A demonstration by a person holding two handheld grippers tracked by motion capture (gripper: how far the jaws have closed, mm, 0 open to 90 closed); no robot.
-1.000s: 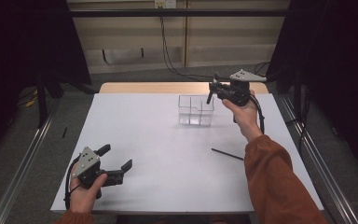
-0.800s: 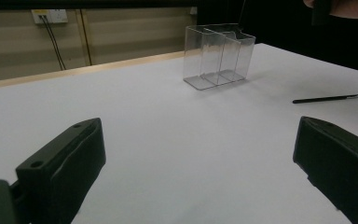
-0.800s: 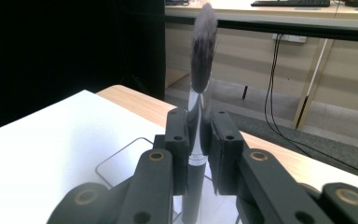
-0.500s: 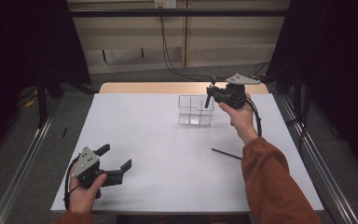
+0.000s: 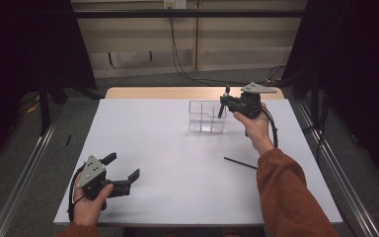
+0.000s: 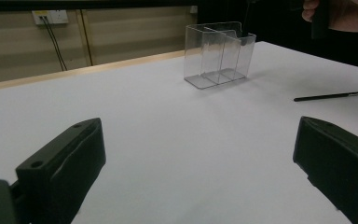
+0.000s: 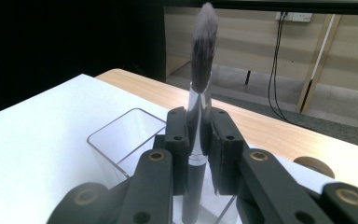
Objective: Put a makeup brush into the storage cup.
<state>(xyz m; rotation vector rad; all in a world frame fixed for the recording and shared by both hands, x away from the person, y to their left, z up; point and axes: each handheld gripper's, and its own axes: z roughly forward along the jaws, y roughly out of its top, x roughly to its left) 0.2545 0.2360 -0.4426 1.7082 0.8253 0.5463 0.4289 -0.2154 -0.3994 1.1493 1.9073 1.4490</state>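
My right gripper (image 5: 224, 102) is shut on a makeup brush (image 5: 221, 109) with a black handle, silver ferrule and dark bristles. It holds the brush upright, bristles up, over the right end of a clear divided box (image 5: 205, 121). In the right gripper view the pads (image 7: 176, 140) clamp the brush (image 7: 200, 70) at the ferrule, and the handle's lower end reaches down into the box (image 7: 121, 135). My left gripper (image 5: 123, 166) rests near the table's front left corner, open and holding nothing. In its own view the left gripper (image 6: 200, 154) faces the box (image 6: 214, 56) from far off.
A thin black stick (image 5: 240, 163) lies on the white table (image 5: 168, 148) in front of the box, under the right forearm; it is also seen as the stick (image 6: 328, 96) from the left gripper. Beyond the table's wooden far edge (image 5: 168, 93) cables hang down the wall.
The right gripper has sunk slightly with the brush toward the box. The left gripper has stayed where it was.
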